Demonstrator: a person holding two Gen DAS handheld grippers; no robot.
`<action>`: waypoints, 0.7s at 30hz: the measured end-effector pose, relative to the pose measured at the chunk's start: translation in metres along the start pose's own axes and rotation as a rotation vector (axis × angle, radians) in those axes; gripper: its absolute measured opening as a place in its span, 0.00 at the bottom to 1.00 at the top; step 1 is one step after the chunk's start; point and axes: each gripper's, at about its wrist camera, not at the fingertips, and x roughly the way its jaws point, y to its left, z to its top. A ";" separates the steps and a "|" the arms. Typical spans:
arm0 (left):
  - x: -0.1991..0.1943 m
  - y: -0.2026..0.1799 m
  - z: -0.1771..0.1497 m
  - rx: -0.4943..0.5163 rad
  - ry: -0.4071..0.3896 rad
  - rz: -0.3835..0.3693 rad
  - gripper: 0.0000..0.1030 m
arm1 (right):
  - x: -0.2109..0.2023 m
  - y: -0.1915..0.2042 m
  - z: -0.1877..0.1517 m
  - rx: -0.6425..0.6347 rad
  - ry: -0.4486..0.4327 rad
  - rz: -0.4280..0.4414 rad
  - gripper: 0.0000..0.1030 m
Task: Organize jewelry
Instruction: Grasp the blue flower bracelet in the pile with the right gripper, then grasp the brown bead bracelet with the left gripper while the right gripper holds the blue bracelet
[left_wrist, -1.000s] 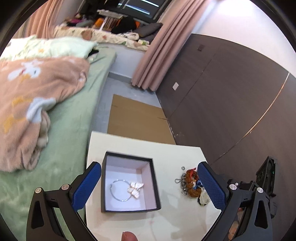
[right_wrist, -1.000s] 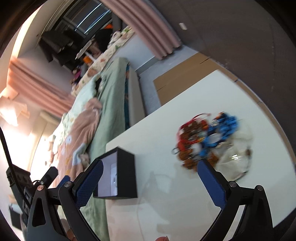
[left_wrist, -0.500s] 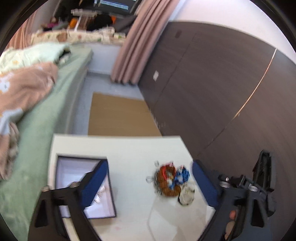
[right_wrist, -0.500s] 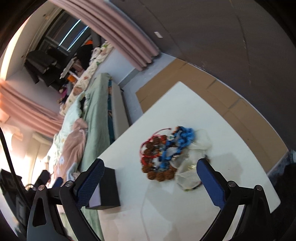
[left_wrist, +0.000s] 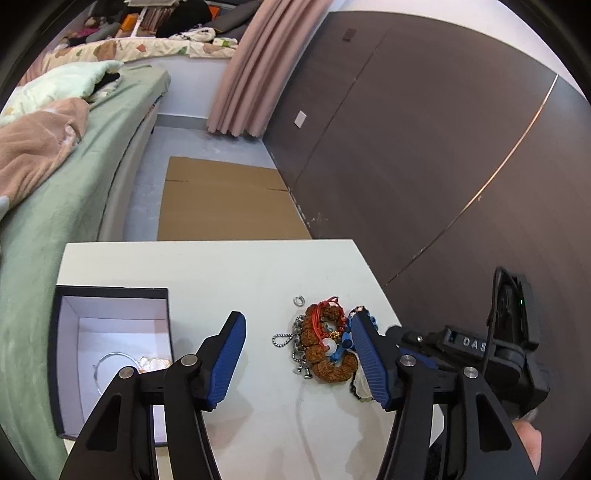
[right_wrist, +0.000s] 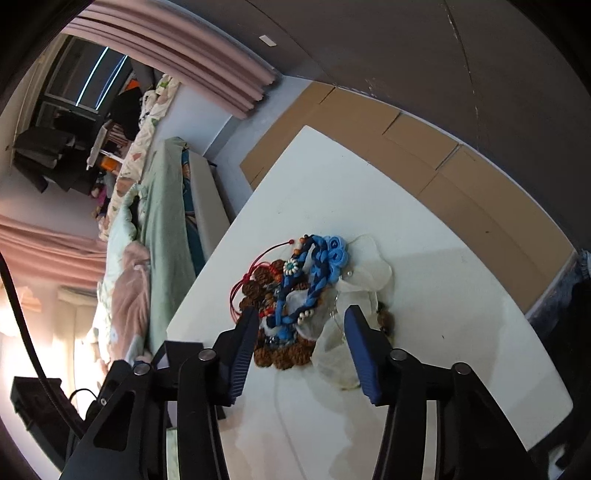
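A tangled jewelry pile (left_wrist: 325, 343) lies on the white table (left_wrist: 221, 273): brown bead bracelets, red cord, a metal chain and blue pieces. My left gripper (left_wrist: 296, 319) hovers just in front of it, jaws closing, nothing pressed between the pads. A black box (left_wrist: 110, 291) at the left holds a silver bangle (left_wrist: 110, 356) and a pale shell piece. In the right wrist view my right gripper (right_wrist: 301, 313) is low over the pile (right_wrist: 291, 354), with a blue braided bracelet (right_wrist: 314, 280) and brown beads between its closing jaws. The pads are apart from them.
A small silver ring (left_wrist: 297, 300) lies alone behind the pile. Clear pouches (right_wrist: 340, 354) sit under the pile's right side. Beyond the table are cardboard (left_wrist: 221, 199) on the floor, a dark panelled wall (left_wrist: 424, 147) and a green bed (left_wrist: 55, 192). The table edge is close on the right.
Both grippers came down toward the jewelry pile and their jaws narrowed. The left view swung from the box to the pile. The right gripper rolled and drew close over the pile.
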 end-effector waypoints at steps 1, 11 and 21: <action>0.003 -0.001 0.000 0.005 0.007 0.001 0.59 | 0.003 0.000 0.002 0.001 0.003 -0.004 0.41; 0.033 -0.002 0.003 0.030 0.068 -0.004 0.48 | 0.029 -0.004 0.010 0.066 0.054 -0.044 0.12; 0.057 -0.009 -0.002 0.049 0.118 -0.012 0.43 | -0.006 0.002 0.012 0.095 -0.065 0.051 0.06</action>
